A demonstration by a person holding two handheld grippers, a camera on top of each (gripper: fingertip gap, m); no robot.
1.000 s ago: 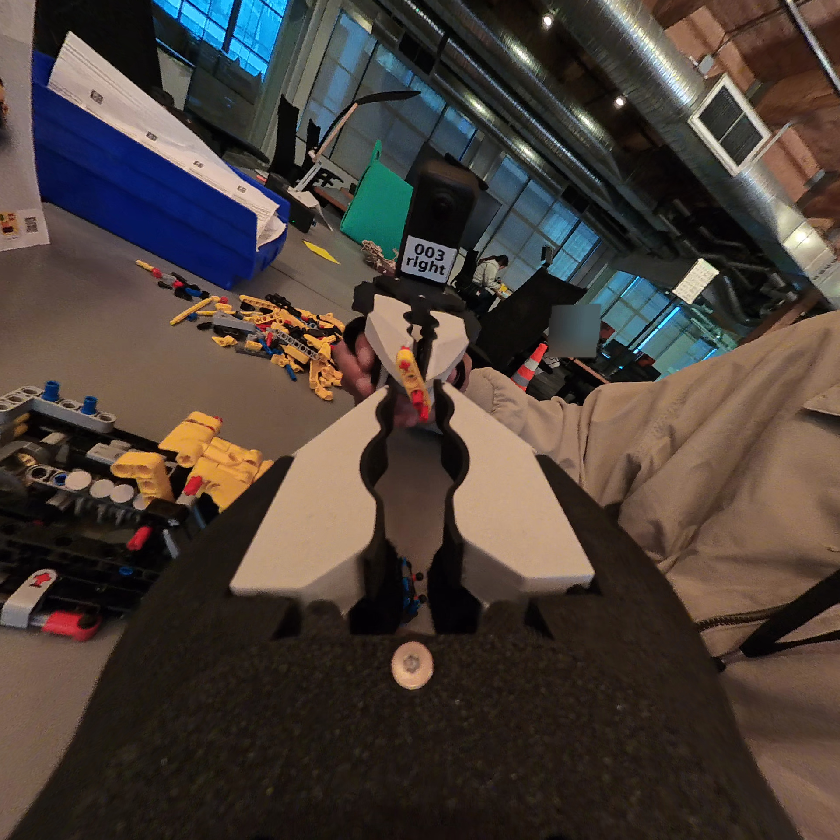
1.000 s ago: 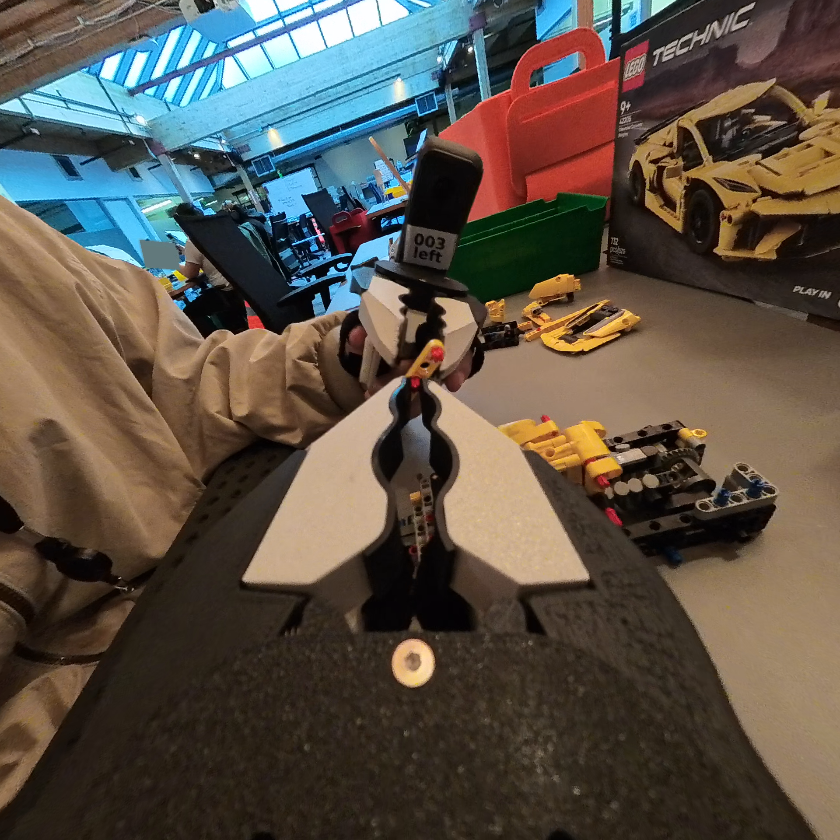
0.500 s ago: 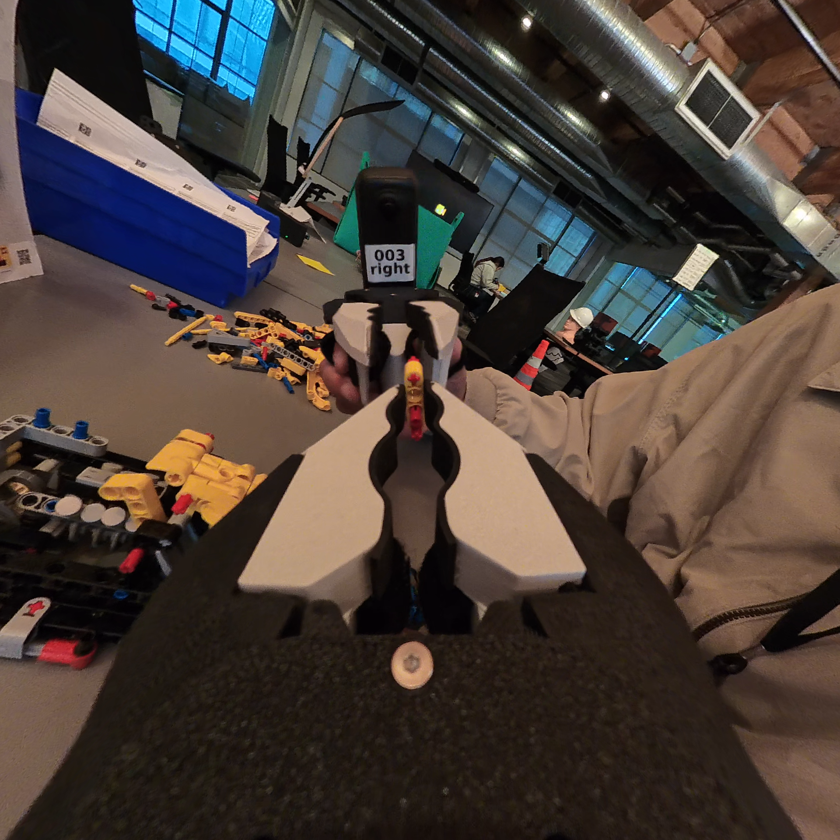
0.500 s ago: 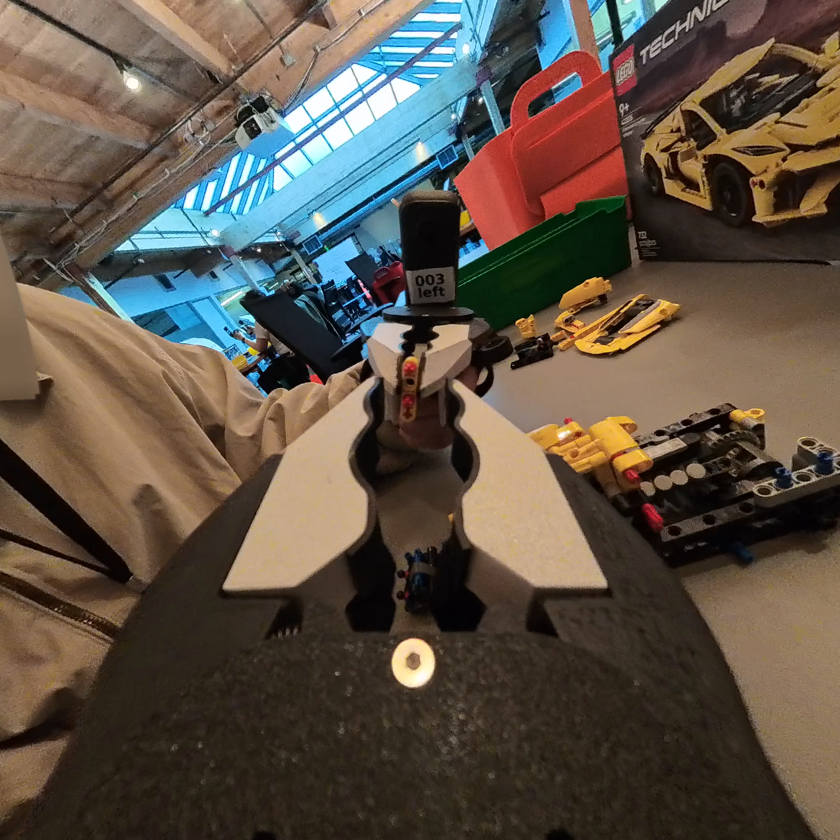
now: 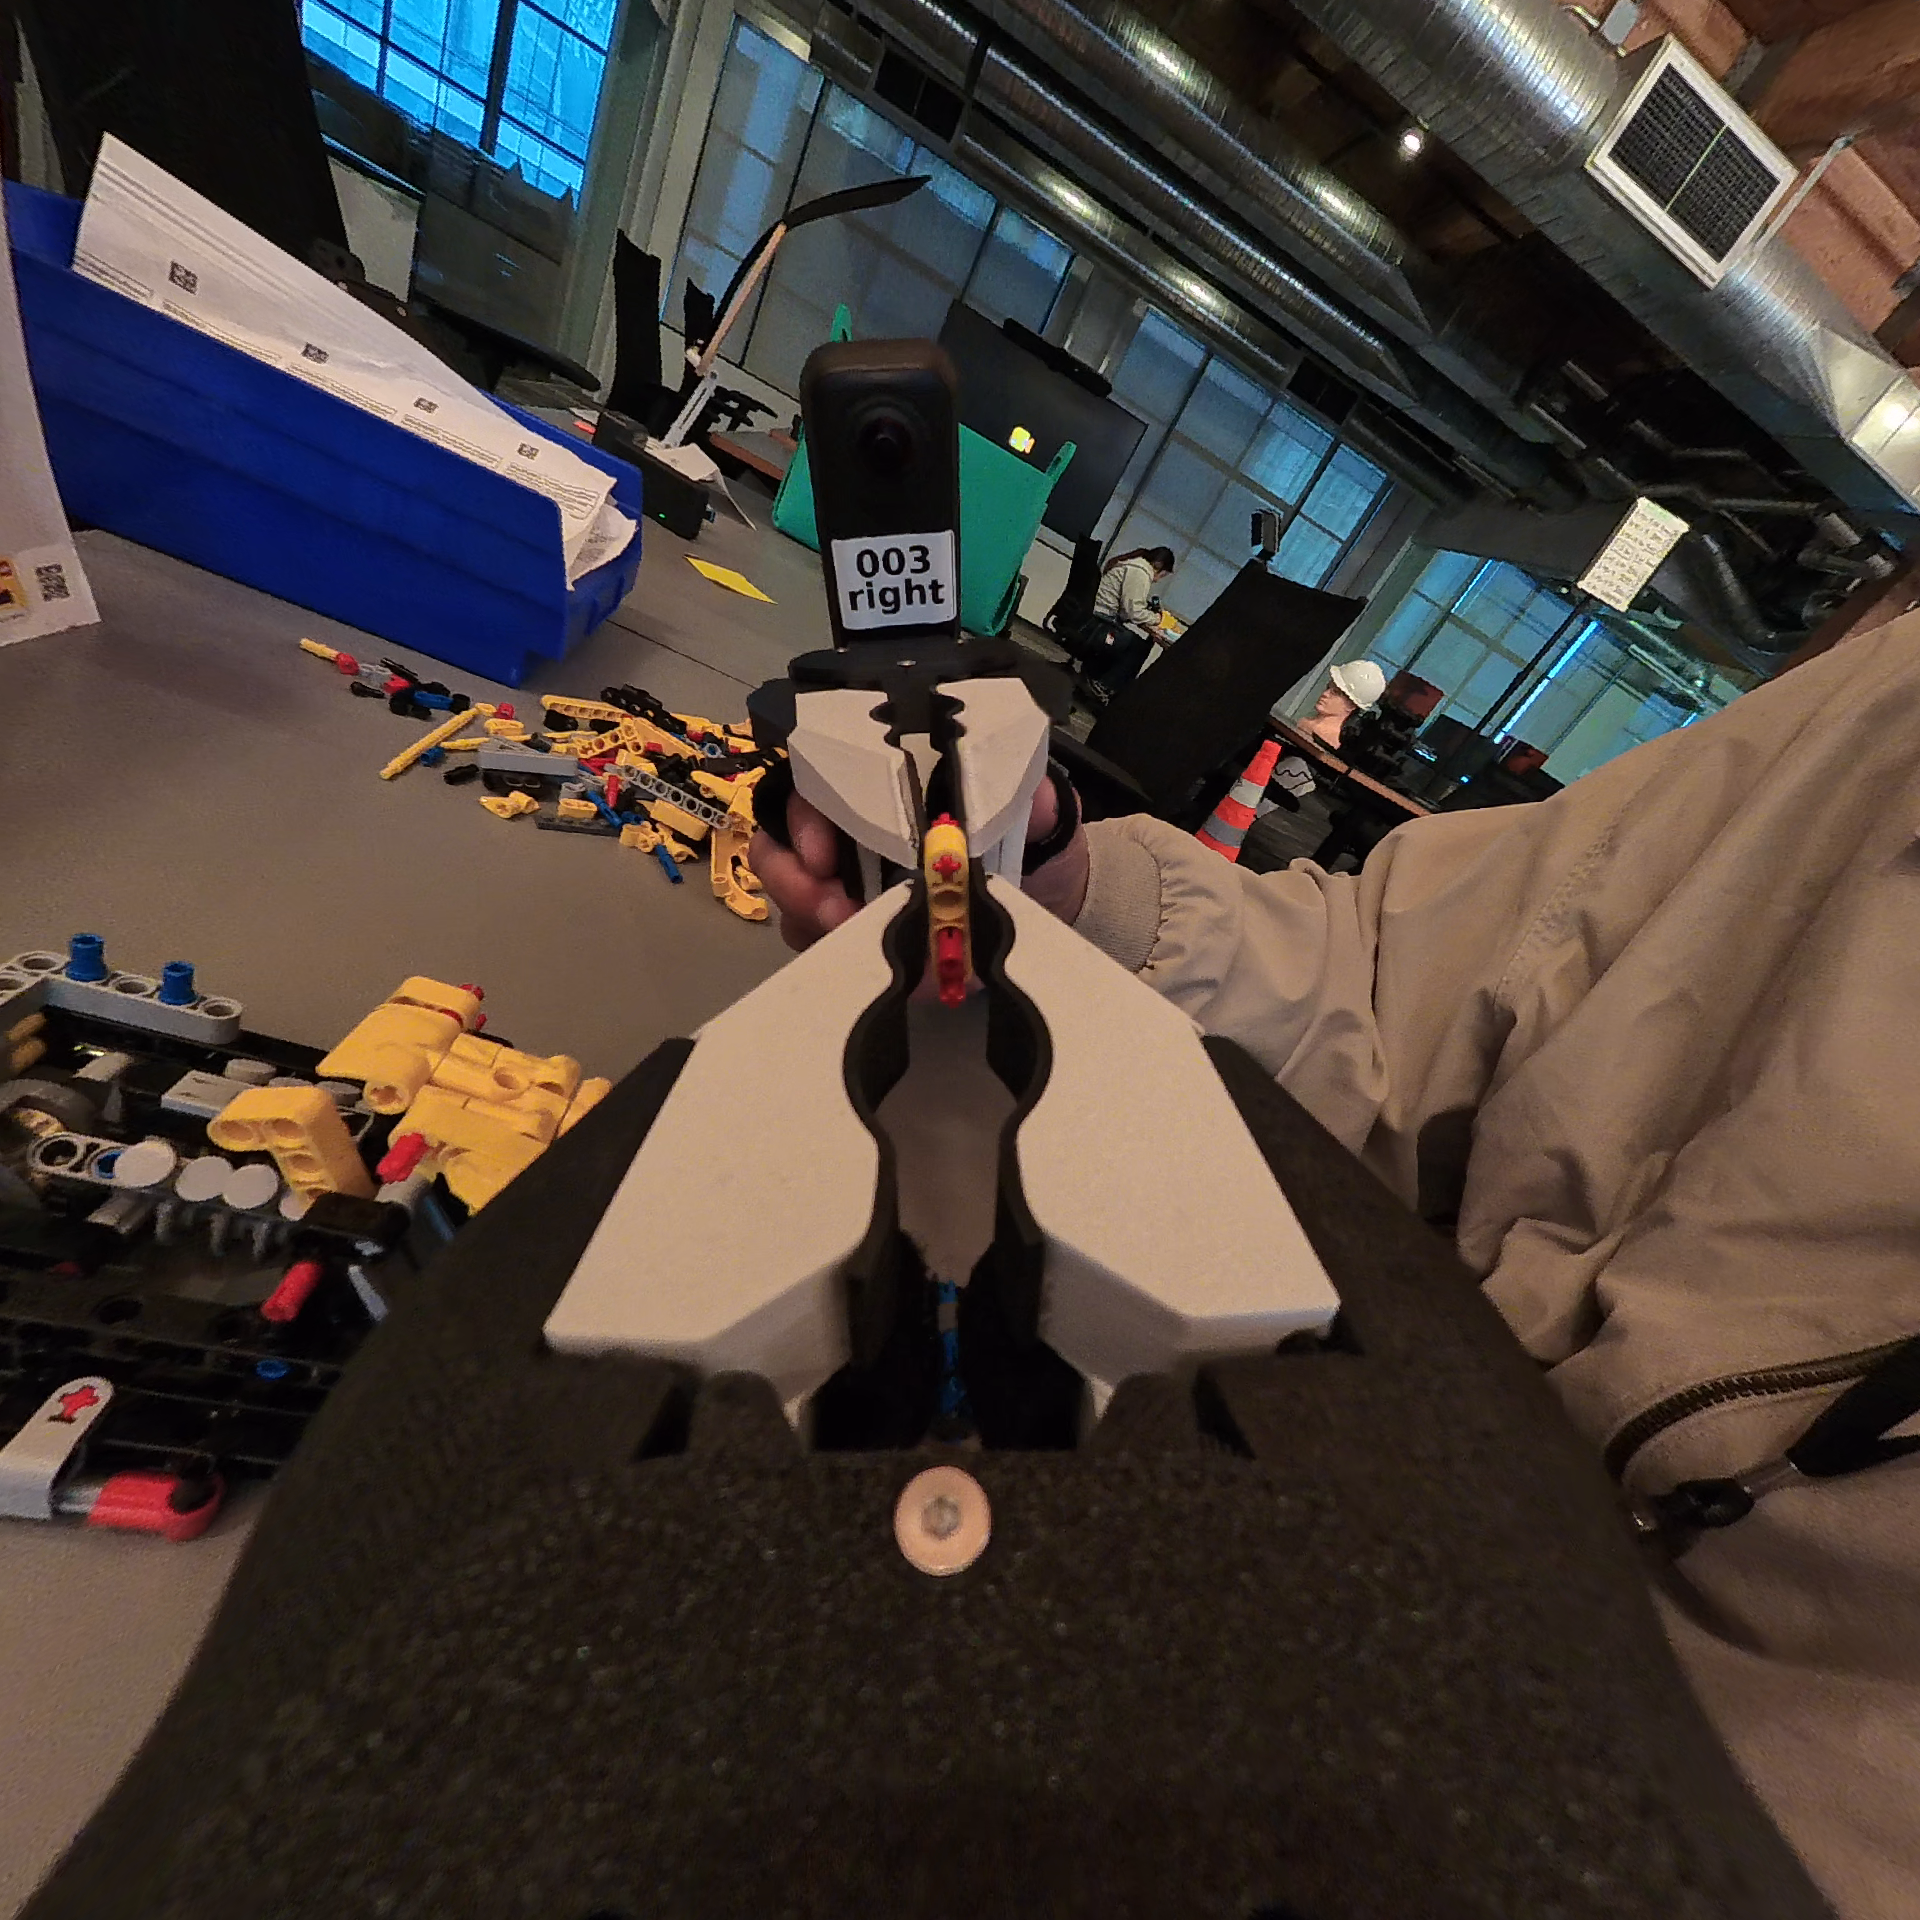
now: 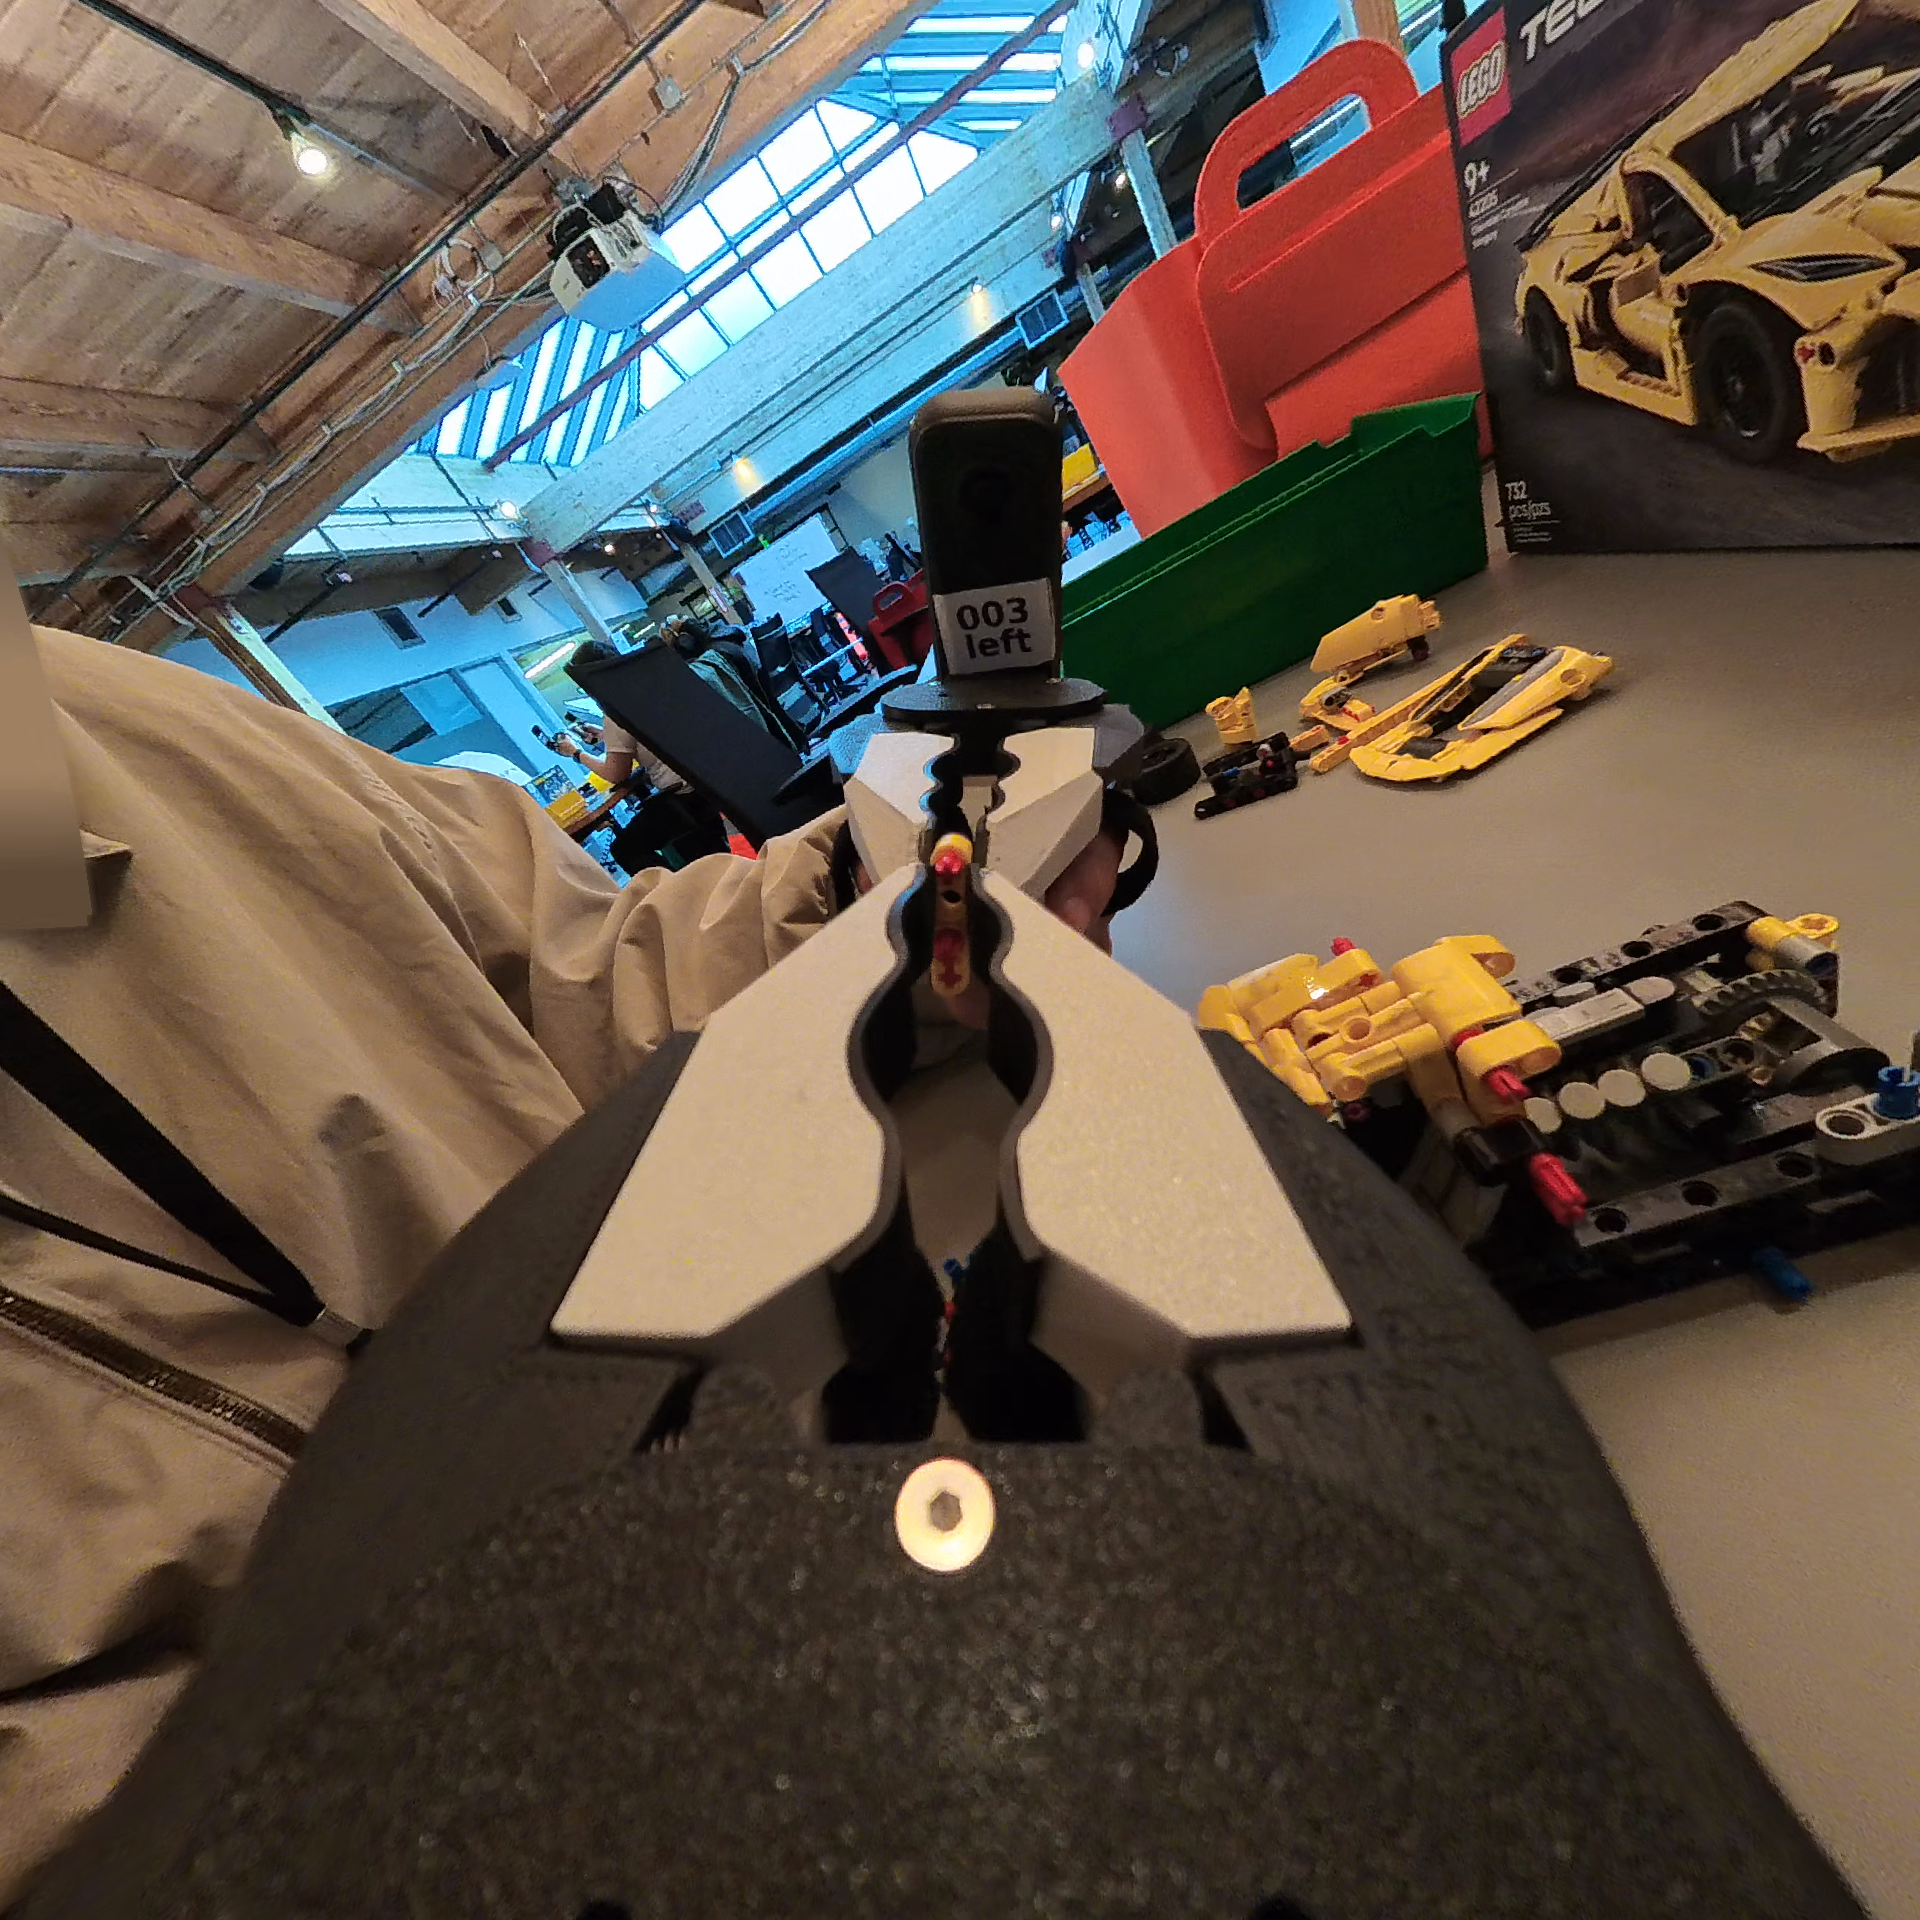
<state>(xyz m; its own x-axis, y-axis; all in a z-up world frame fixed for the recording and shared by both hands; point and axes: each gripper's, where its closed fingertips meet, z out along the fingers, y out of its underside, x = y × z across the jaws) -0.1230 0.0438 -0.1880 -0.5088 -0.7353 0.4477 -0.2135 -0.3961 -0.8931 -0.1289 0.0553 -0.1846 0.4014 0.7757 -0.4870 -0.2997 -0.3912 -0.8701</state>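
A small yellow beam with red pins (image 5: 945, 883) is held in the air between my two grippers, which face each other tip to tip. My left gripper (image 5: 948, 920) is shut on its near end. My right gripper (image 5: 935, 805), with a hand around it, is shut on its far end. In the right wrist view the same beam (image 6: 948, 935) sits in my right gripper (image 6: 948, 904), and my left gripper (image 6: 951, 836) pinches the end beyond it. The beam stands upright in both views.
A part-built black and yellow model (image 5: 208, 1174) lies on the grey table (image 5: 260, 831), also in the right wrist view (image 6: 1558, 1070). Around it are loose parts (image 5: 623, 758), a blue bin (image 5: 312, 488), a green bin (image 6: 1278, 561), yellow body panels (image 6: 1455, 707) and a car-picture box (image 6: 1714, 260). Both grippers' tips are close together, under 4 cm apart.
The two grippers have swung from a skewed meeting into a straight tip-to-tip line. The yellow beam went from tilted to upright. Both grippers stayed shut.
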